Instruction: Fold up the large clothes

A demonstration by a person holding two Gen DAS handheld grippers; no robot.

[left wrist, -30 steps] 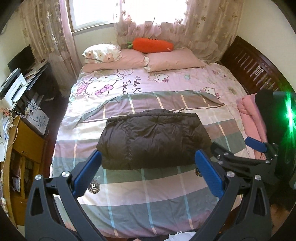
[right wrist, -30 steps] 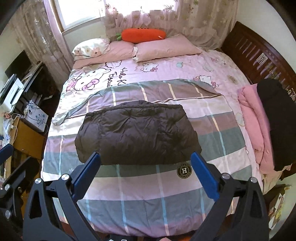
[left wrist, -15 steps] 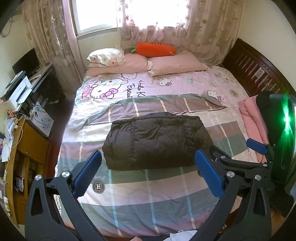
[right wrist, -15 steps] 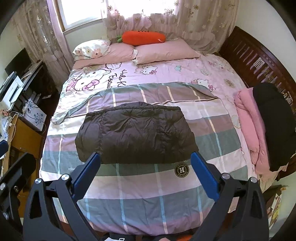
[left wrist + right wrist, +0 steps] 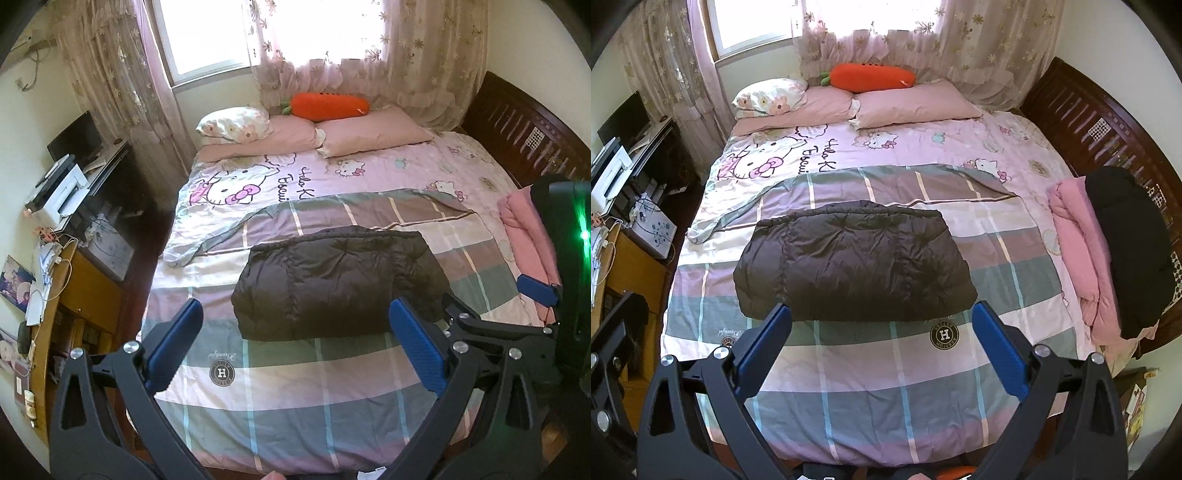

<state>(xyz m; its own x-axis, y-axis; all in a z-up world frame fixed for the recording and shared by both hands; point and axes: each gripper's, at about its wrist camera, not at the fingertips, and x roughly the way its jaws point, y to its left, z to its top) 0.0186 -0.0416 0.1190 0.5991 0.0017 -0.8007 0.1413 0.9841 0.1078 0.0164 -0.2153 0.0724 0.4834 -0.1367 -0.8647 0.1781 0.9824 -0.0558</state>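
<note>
A dark brown puffer jacket (image 5: 338,282) lies folded into a compact rectangle on the plaid blanket (image 5: 295,387) in the middle of the bed; it also shows in the right wrist view (image 5: 853,262). My left gripper (image 5: 295,336) is open and empty, held back above the foot of the bed, well clear of the jacket. My right gripper (image 5: 881,338) is also open and empty, likewise held back from the jacket. The right gripper's fingers (image 5: 535,290) show at the right edge of the left wrist view.
Folded pink (image 5: 1078,243) and black (image 5: 1126,251) clothes are stacked at the bed's right edge by the dark wooden headboard (image 5: 1100,125). Pillows (image 5: 916,105) and an orange carrot plush (image 5: 868,77) lie at the far end. A desk with a printer (image 5: 61,195) stands left of the bed.
Both grippers have pulled back and up from the bed, so more of the room shows. The jacket has not moved. Both grippers stay open.
</note>
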